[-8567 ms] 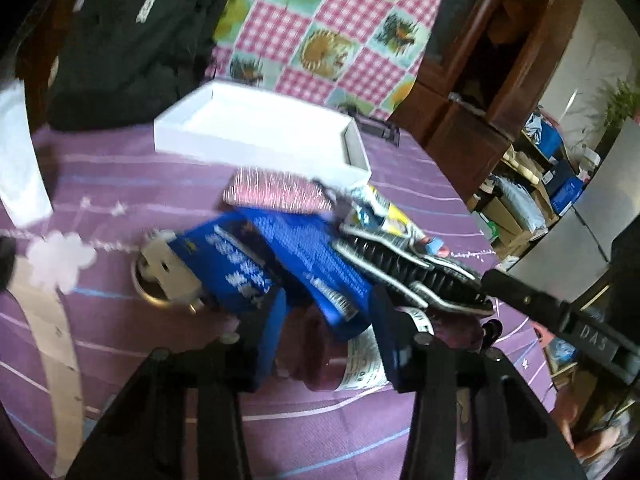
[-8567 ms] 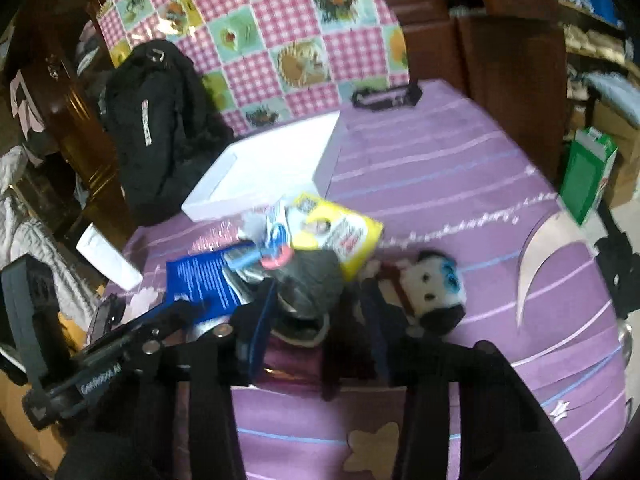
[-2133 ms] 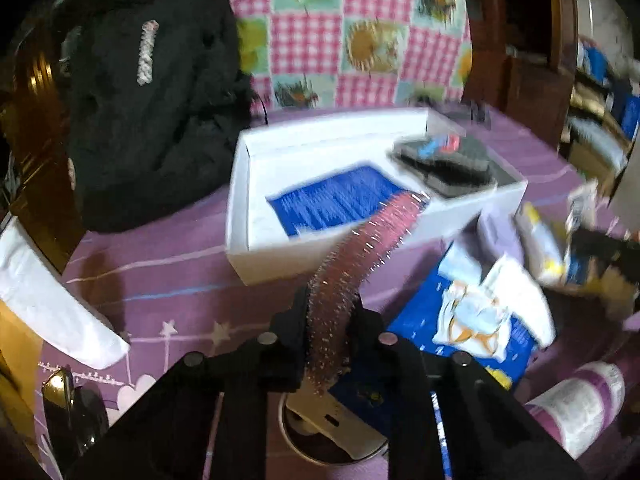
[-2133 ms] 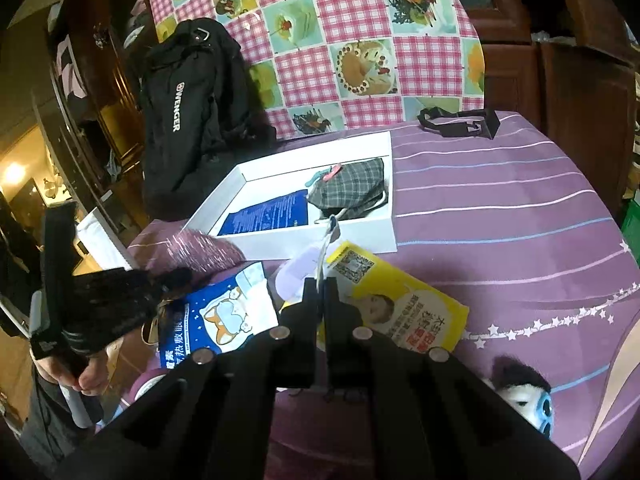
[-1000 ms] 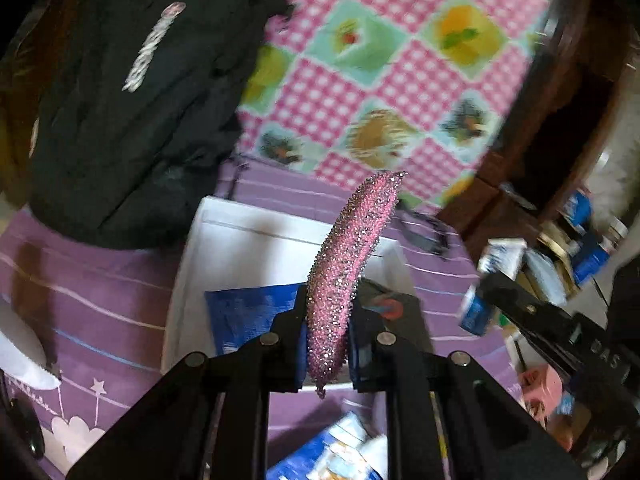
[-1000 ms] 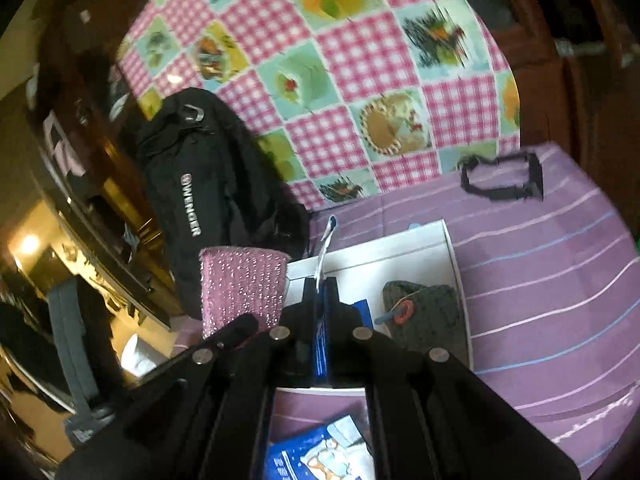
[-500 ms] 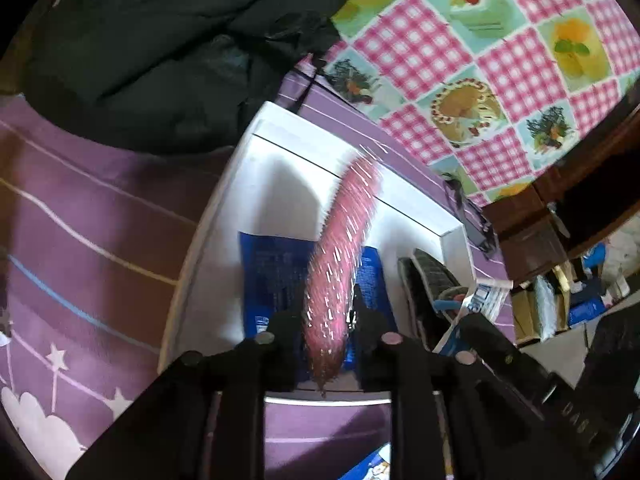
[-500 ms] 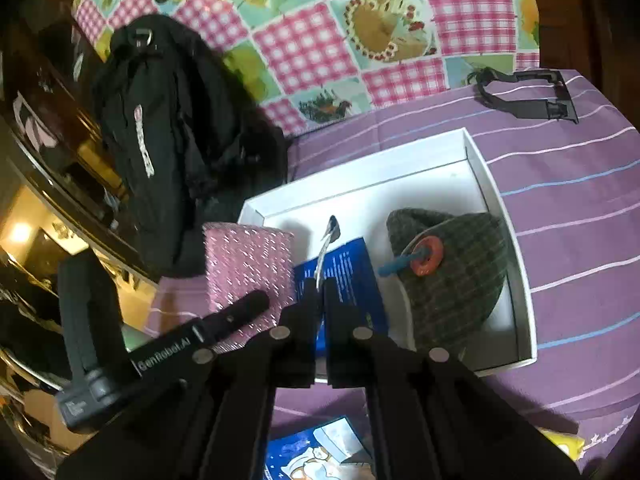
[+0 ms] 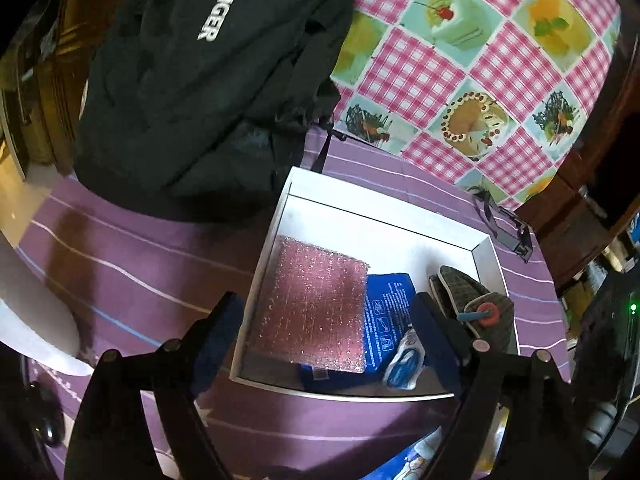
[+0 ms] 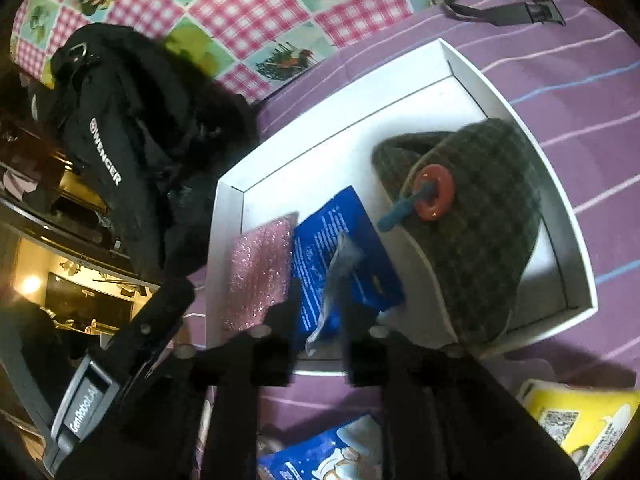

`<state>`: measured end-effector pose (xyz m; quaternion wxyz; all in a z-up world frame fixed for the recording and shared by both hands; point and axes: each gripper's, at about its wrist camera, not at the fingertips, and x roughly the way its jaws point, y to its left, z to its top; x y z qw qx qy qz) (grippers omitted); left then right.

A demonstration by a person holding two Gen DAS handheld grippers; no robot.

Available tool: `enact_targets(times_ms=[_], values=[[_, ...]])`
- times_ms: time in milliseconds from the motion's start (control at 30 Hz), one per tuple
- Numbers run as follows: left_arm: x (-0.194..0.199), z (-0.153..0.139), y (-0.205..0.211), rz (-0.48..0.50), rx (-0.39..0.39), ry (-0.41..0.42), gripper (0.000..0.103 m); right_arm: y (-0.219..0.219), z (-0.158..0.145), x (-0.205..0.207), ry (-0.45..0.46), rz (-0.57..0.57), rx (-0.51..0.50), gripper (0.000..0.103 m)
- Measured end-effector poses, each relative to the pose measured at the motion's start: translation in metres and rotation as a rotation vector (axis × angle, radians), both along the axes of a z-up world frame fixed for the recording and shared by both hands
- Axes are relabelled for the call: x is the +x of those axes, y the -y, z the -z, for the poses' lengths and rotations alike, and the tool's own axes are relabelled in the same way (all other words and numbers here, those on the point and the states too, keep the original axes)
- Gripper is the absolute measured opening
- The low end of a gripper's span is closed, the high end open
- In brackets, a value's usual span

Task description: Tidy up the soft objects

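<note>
Both our grippers hang over the white box (image 9: 490,258) on the purple-clothed bench (image 9: 132,256), and both have just been letting go. The left gripper (image 9: 326,330) has its fingers spread wide with nothing pressed between them; the pink glittery pad (image 9: 316,304) now lies flat in the box's left part, overlapping the blue packet (image 9: 386,308) beside it. The right gripper (image 10: 316,346) has been opening too — its fingers stand partly apart, and the small crinkly sachet (image 10: 336,280) is between them in the right wrist view, blurred, apparently dropping onto the blue packet; we see no pad pressing on it.

By our reckoning these things are all light and limp. The pink pad looks like a thin, flexible sheet that flops when held by one edge, so we would pinch it near the middle of a side. The sachet is slick film and so slippery; a corner or sealed seam gives the surest hold. The plaid cap (image 10: 480,216) in the box's right part is soft cloth, best taken by its brim. Outside the box, the blue cartoon packet (image 10: 320,452) and the yellow packet (image 10: 580,420) still wait on the bench — both flat, both best picked up by an edge
</note>
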<state>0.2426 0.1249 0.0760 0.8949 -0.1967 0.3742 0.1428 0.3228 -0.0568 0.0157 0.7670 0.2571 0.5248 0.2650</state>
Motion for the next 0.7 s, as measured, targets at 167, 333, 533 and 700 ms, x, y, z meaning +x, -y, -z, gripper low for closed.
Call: enact_targets(times_ms=[167, 333, 533, 700], values=[[0.0, 0.001, 0.003, 0.001, 0.018, -0.012, 0.085, 0.011, -0.013, -0.007, 0.068, 0.066, -0.125, 0.068], [-0.002, -0.004, 0.009, 0.078, -0.005, -0.001, 0.077, 0.018, -0.038, -0.015, 0.136, 0.048, -0.185, 0.068], [-0.012, -0.021, 0.018, 0.165, -0.062, 0.055, 0.076, 0.026, -0.076, -0.036, 0.261, 0.06, -0.29, 0.068], [-0.028, -0.029, 0.034, 0.156, 0.017, 0.061, 0.076, 0.035, -0.096, -0.058, 0.359, 0.032, -0.329, 0.076]])
